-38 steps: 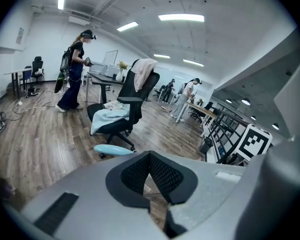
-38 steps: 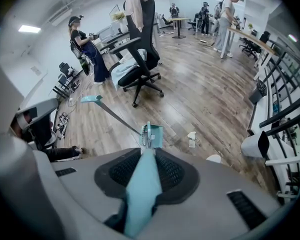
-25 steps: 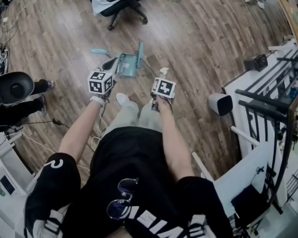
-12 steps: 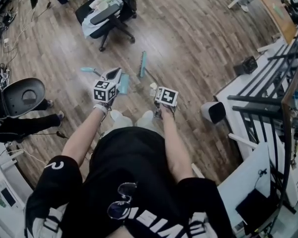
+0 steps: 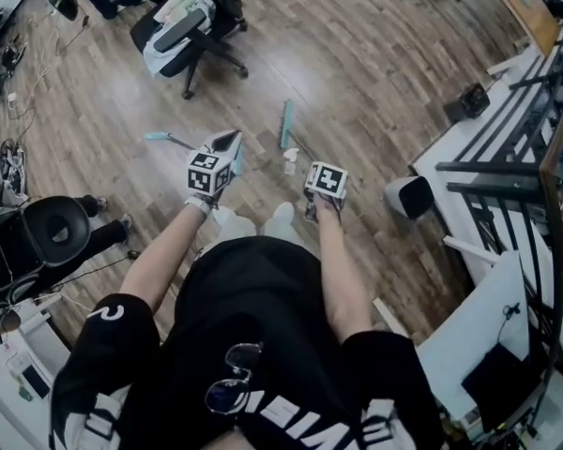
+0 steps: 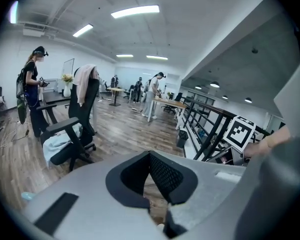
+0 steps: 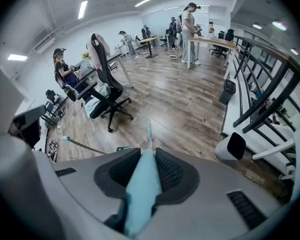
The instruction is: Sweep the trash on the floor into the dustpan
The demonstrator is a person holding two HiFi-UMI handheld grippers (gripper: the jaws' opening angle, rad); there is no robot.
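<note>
My right claw (image 7: 149, 153) is pinching the broom's (image 7: 141, 189) flat teal plastic handle. The black ribbed pads are pressing on both of its sides. The handle is running straight ahead of this claw and down to the narrow teal brush head, which is resting on the floor (image 5: 375, 73) of long brown wood planks.

My left claw (image 6: 150, 156) is pointing out level across the room. Its dark pads are meeting at the tips in a narrow V, and I am seeing only floor through the slit behind them.

The dustpan (image 5: 236, 157), a boxy teal plastic scoop, is lying just ahead of the left claw and partly under it. Its thin pole with a teal end is stretching away to that claw's left.

The trash (image 5: 291, 159), a small pale crumpled scrap, is lying between the two claws, just short of the brush head and beside the dustpan.

A black wheeled chair (image 5: 183, 31) draped with pale cloth is standing well ahead of the left claw. A rounded white bin (image 5: 411, 196) is sitting right of the right claw.
</note>
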